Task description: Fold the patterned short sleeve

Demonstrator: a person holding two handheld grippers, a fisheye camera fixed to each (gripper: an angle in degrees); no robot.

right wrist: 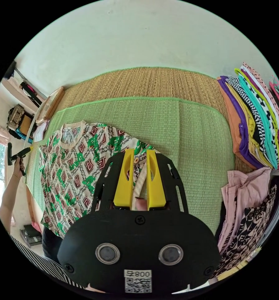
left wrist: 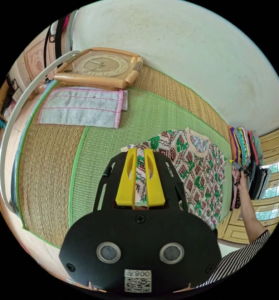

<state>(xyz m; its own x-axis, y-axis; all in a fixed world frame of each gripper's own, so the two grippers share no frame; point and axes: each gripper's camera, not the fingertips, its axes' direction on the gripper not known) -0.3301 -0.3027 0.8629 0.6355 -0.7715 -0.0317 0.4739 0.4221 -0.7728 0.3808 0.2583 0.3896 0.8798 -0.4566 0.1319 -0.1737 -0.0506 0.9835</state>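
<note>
The short-sleeve shirt (right wrist: 74, 168) bears green, maroon and cream diamonds; the woven mat (right wrist: 183, 134) is green, the jaws yellow.

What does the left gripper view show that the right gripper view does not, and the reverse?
Left gripper view: the clock face and a grey towel lying flat. Right gripper view: a pink garment, plainly seen beside the folded stack. Both: the patterned shirt spread on the green mat, with each view's own jaws shut on its fabric.
</note>
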